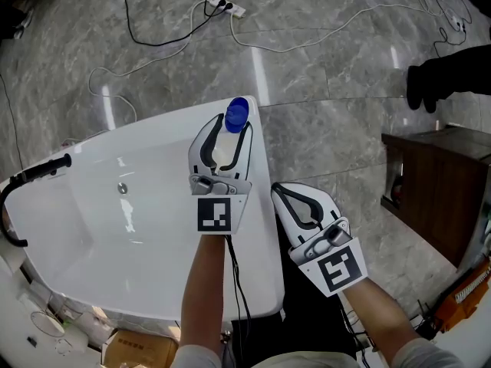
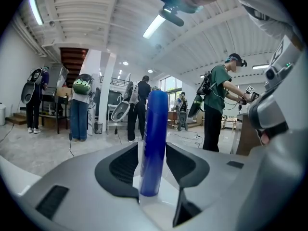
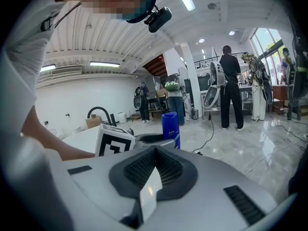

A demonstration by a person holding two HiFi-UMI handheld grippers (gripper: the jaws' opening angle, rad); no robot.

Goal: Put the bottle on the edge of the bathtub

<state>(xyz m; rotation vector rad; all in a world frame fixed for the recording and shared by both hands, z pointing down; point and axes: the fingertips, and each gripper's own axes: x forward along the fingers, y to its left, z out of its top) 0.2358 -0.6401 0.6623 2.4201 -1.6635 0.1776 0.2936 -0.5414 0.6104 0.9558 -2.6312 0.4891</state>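
Blue bottle [image 1: 236, 115] stands upright between the jaws of the left gripper [image 1: 232, 127], which press on its two sides. Its base seems to rest on the bathtub [image 1: 263, 236] rim, at the far corner. Its long axis is vertical, across the jaws. The right gripper [image 1: 285, 192] is closed on nothing, beside the tub. I judge the left one need only release and draw straight back.
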